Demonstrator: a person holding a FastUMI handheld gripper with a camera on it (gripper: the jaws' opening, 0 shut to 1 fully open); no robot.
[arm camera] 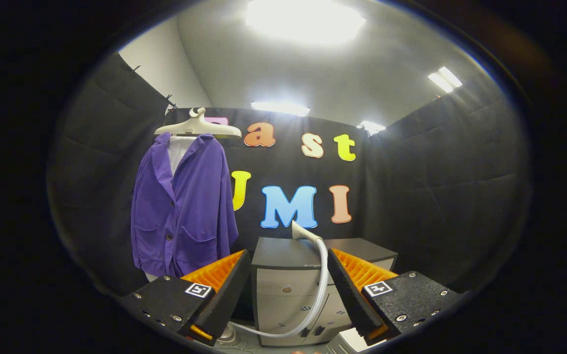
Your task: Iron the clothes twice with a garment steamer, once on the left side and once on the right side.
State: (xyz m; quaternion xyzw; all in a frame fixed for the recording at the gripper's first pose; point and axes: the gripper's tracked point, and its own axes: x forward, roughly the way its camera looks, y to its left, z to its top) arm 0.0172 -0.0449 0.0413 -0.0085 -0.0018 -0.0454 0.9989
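So the hand-held gripper (288,290) is sitting with its two fingers spread wide apart, nothing pinched between them, just open air and the stuff behind it.

Straight ahead, past the gap between the fingers, there's a boxy grey cabinet with a dark top (283,285). On that dark top, near the back, stands the pale nozzle head of the garment steamer (302,231), tilted a bit. A translucent white ribbed hose (319,285) runs from it, drops down the front of the cabinet right next to the right finger, then curves back under toward the left finger, ending near a small round whitish base (227,336) just below that finger's tip. Can't really tell what that base is, it's mostly hidden.

The clothes: a purple button-front jacket with patch pockets (184,206) hangs up and off to the left of the left finger, well beyond it, against the booth wall. It's on a cream plastic hanger (198,128), and there's a white garment (179,150) showing inside the collar and again below the hem.

Gripper isn't touching the steamer or the jacket.
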